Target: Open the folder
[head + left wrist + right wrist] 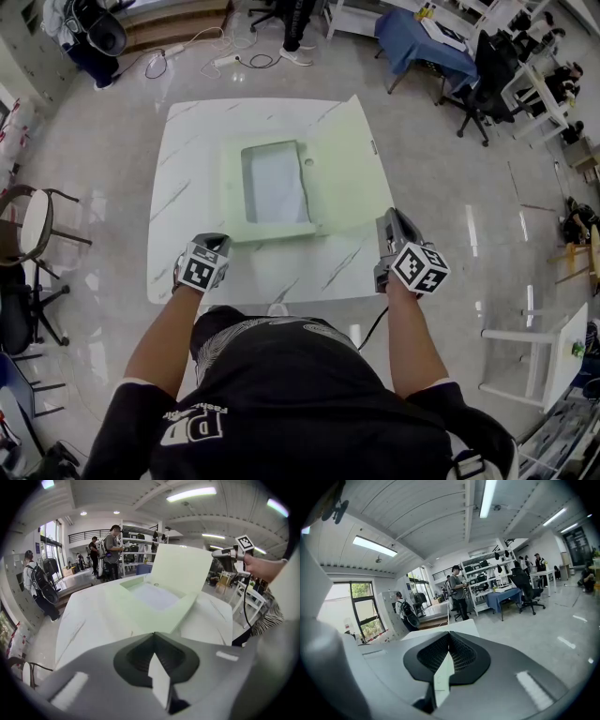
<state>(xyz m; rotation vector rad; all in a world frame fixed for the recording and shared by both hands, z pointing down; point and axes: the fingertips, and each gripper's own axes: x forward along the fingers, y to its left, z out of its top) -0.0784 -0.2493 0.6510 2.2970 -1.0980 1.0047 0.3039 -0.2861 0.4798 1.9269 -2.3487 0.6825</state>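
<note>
**Assessor:** Where is the folder, and in what condition?

**Inspector:** The pale green folder (272, 228) lies about the middle of the white tabletop (192, 253). Its cover (345, 164) is swung off to the person's right. In the left gripper view the cover stands raised and tilted, not flat. A pale sheet (274, 183) is exposed in the tray.

**Assessor:** And the grippers?

**Inspector:** The left gripper (153, 637) is clenched, its jaws meeting at the tips with nothing between them. The right gripper (449, 634) is the same, closed and empty. Both sit at the near edge of the tabletop by the person's body, well apart from the folder. Neither touches it.

**Assessor:** Which step does that indicate?

**Inspector:** In the inspector's judgement the opening is done or all but done, as the contents are uncovered and nothing is being held. Whether the cover will stay up unaided cannot be told.

**Assessor:** What is required next?

**Inspector:** Probably very little. If the cover must lie flat, the right gripper is the nearer and could press its free edge outward and down. It should keep clear of the sheet so the tray does not slide.
</note>
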